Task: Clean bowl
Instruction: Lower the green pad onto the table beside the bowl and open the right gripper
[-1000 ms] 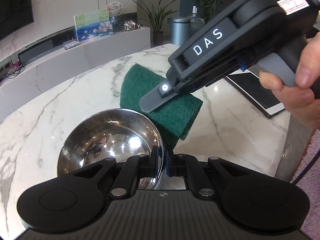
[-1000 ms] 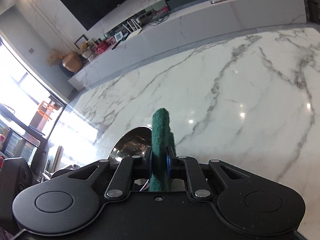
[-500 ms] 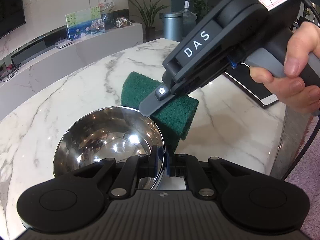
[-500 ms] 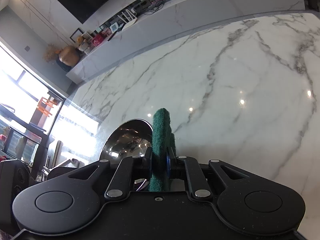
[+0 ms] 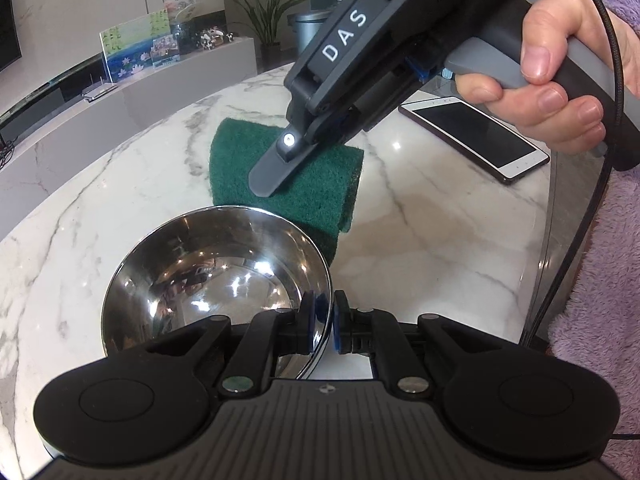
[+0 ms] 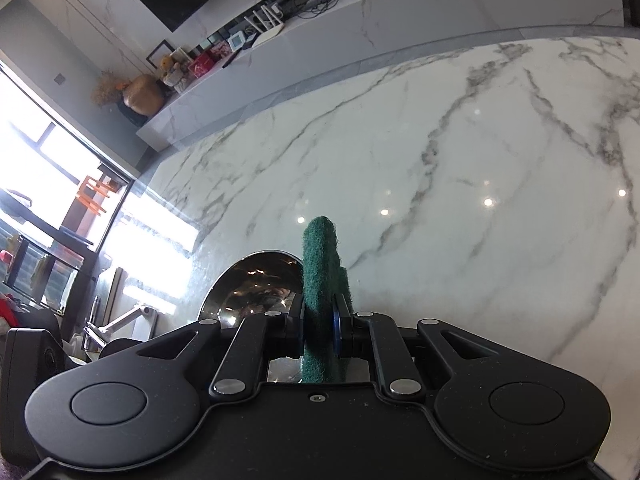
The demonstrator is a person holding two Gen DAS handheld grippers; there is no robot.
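**Bowl gripped, pad gripped, scrubbing not yet begun**

The left gripper [image 5: 324, 322] is closed almost fully on the near rim of the steel bowl [image 5: 208, 272]; 1 pad is seen inside the wall and 1 outside, so the bowl is pinned between them. The right gripper [image 6: 320, 320] is clamped on a folded green scouring pad [image 5: 296, 184], which is squeezed thin between the 2 pads and stands up past the fingertips. From the left wrist view, the pad is held just behind the bowl's far rim, hanging low over the marble table [image 5: 420, 216]; whether it touches the rim cannot be told. The bowl sits near the table's edge, close to the person's hand [image 5: 560, 80]. A phone [image 5: 476, 136] lies flat farther off.

The interior of the bowl is shiny, and no soap, water or dirt can be made out. Both grasps are judged complete; the wiping of the inside and rim is judged still to be done.
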